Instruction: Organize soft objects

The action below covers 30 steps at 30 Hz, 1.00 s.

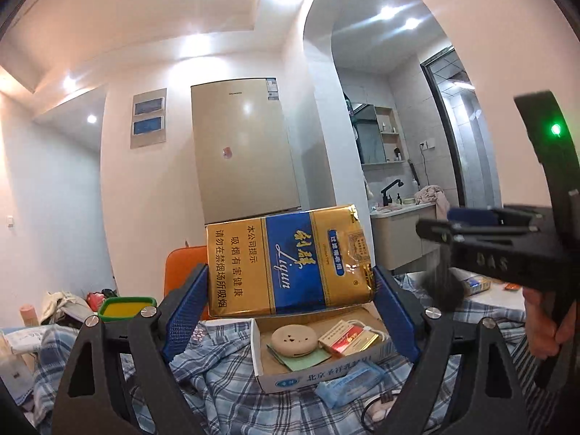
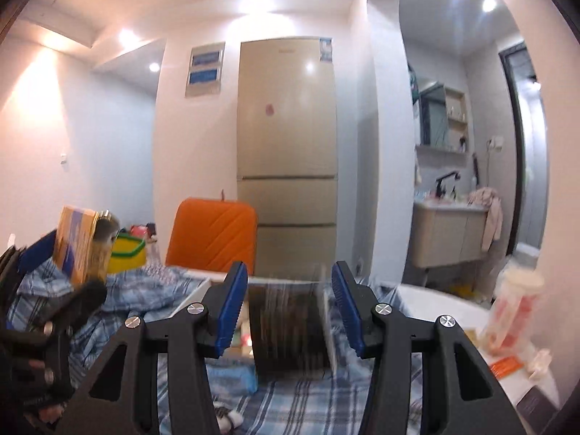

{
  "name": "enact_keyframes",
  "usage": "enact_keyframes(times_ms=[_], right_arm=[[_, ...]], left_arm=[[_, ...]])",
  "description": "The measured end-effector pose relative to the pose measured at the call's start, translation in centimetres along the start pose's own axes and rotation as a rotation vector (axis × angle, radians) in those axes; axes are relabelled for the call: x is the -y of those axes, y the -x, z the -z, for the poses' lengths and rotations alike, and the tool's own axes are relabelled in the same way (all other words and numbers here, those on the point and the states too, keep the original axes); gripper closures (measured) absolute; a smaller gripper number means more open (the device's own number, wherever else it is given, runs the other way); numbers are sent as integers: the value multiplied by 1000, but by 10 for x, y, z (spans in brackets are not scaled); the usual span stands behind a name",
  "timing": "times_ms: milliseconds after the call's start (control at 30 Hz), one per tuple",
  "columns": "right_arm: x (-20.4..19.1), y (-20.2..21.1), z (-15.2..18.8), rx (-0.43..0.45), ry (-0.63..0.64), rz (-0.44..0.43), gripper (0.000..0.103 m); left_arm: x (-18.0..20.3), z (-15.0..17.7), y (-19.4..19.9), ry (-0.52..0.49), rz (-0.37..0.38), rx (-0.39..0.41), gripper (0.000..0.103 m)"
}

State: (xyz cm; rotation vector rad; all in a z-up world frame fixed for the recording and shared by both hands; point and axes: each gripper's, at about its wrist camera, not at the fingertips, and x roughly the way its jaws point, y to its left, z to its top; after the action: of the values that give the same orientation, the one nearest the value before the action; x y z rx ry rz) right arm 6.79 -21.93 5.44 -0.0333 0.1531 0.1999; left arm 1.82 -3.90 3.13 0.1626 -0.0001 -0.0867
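Gleaming gold-and-blue cigarette pack [image 1: 290, 261], crinkled wrapper

Fridge [image 1: 246, 148] (gold), orange chair [image 2: 214, 235].

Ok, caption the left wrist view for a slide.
Left gripper holds a gold-and-blue pack above an open box on plaid cloth.

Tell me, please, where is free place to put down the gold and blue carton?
The white box is nearly full: a round case, a red pack. Bare checked cloth lies left of it, toward the yellow tub. In front, a blue packet crowds the cloth.
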Motion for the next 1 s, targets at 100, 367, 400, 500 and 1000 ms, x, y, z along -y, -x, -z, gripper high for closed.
enact_keyframes(times_ms=[100,367,400,500,1000], right_arm=[[-2,6,-22,43,25,14,52],[2,-18,-28,-105,33,-66,51],[4,-23,-22,-139,35,-67,43],[10,-39,3,-252,55,-55,27],[46,-136,108,-804,-147,-38,27]], left_arm=[[-3,-14,1,24,-3,15,17],[-16,-42,-13,98,6,-7,17],[-17,-41,-14,106,8,-20,17],[-11,-32,-22,105,17,-82,17],[8,28,-72,158,81,-293,17]])
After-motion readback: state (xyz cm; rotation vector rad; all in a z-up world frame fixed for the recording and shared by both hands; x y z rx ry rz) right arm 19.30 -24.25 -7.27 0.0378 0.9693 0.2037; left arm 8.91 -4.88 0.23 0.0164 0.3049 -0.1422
